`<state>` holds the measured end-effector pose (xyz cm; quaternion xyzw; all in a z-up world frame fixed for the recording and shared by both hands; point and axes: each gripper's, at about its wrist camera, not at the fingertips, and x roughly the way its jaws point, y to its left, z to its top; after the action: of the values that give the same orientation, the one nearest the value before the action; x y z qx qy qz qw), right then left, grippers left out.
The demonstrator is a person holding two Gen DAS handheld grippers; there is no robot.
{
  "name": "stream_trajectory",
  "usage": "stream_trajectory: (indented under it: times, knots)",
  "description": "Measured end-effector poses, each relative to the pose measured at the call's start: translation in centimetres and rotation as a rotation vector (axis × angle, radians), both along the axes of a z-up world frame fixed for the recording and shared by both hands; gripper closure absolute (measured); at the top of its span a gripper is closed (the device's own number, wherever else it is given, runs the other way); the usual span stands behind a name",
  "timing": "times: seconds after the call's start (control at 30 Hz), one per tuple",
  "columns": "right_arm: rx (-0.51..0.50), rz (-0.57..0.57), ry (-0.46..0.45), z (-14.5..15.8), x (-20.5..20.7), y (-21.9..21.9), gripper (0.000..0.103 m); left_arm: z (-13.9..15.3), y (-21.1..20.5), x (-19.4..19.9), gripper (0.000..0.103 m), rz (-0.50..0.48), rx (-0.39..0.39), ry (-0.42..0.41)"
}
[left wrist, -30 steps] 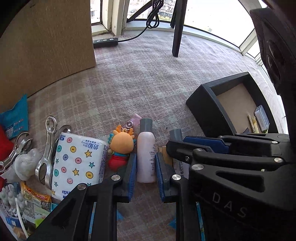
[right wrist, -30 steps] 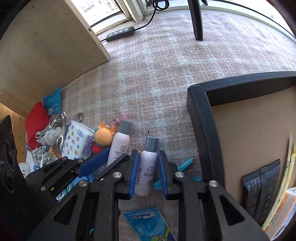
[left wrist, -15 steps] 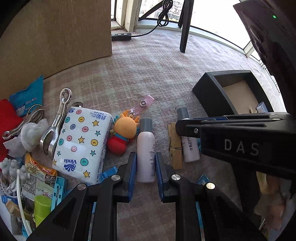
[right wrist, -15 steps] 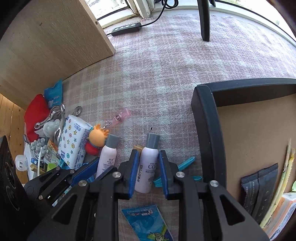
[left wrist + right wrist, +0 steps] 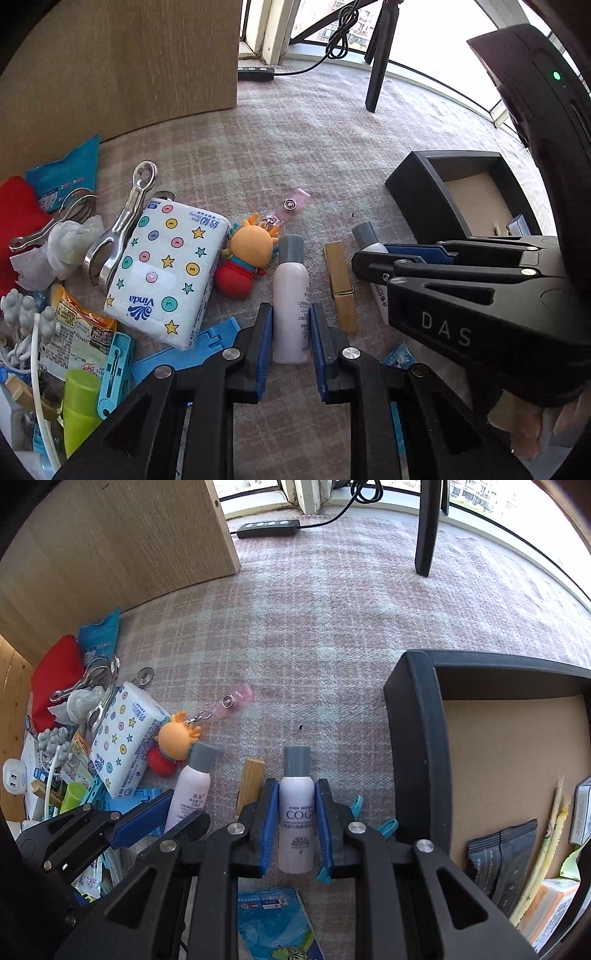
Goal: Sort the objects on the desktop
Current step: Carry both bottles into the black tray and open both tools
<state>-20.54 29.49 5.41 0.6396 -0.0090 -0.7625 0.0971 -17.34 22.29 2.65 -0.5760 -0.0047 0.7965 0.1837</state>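
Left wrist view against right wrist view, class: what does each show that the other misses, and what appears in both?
Only the left wrist view shows the person's hand behind the right gripper. Only the right wrist view shows the black sachets inside the black tray and the COGI bottle's label. Both show the Vinda tissue pack, orange doll, wooden clothespin and pink bottle.

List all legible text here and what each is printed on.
"Vinda": white star-patterned tissue pack.
"COG", partly hidden: pale lilac spray bottle between the right tool fingers.
"DAS": the right tool's black body, seen in the left view.
Other bottle, snack packets: unreadable.
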Motion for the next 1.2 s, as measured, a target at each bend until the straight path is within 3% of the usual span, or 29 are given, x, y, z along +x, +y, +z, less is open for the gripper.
stream_trajectory:
  times: [0.33,0.47,0.67,0.97,1.0,1.03,1.07,1.1,1.2]
  knots:
    - [-0.128,-0.037,0.058,4.8,1.3,3.0,0.083,2.9,-0.2,0.5,0.085,0.035,0.063,0.028]
    - [-0.125,-0.048,0.113,6.5,3.5,5.7,0.083,4.9,2.3,1.5,0.085,-0.003,0.089,0.057]
    - [-0.082,-0.117,0.180,7.3,3.4,11.5,0.083,8.3,7.7,3.8,0.084,-0.093,0.155,0.096]
    - [-0.032,-0.272,0.217,8.4,5.0,20.6,0.083,10.1,15.6,6.9,0.084,-0.222,0.211,0.084]
    - [-0.033,-0.278,0.218,8.4,5.2,21.1,0.082,10.2,16.3,7.2,0.082,-0.243,0.216,0.074]
    - [-0.025,-0.287,0.215,8.5,5.3,21.5,0.073,10.2,16.9,7.4,0.064,-0.258,0.210,0.066]
    - [-0.016,-0.298,0.219,8.6,5.5,21.8,0.068,10.2,17.3,7.7,0.054,-0.261,0.197,0.073]
    - [-0.013,-0.307,0.229,8.8,5.8,22.1,0.062,10.3,17.4,7.9,0.050,-0.258,0.189,0.093]
    - [-0.020,-0.308,0.244,9.2,6.2,22.1,0.062,10.0,16.8,7.7,0.051,-0.239,0.165,0.098]
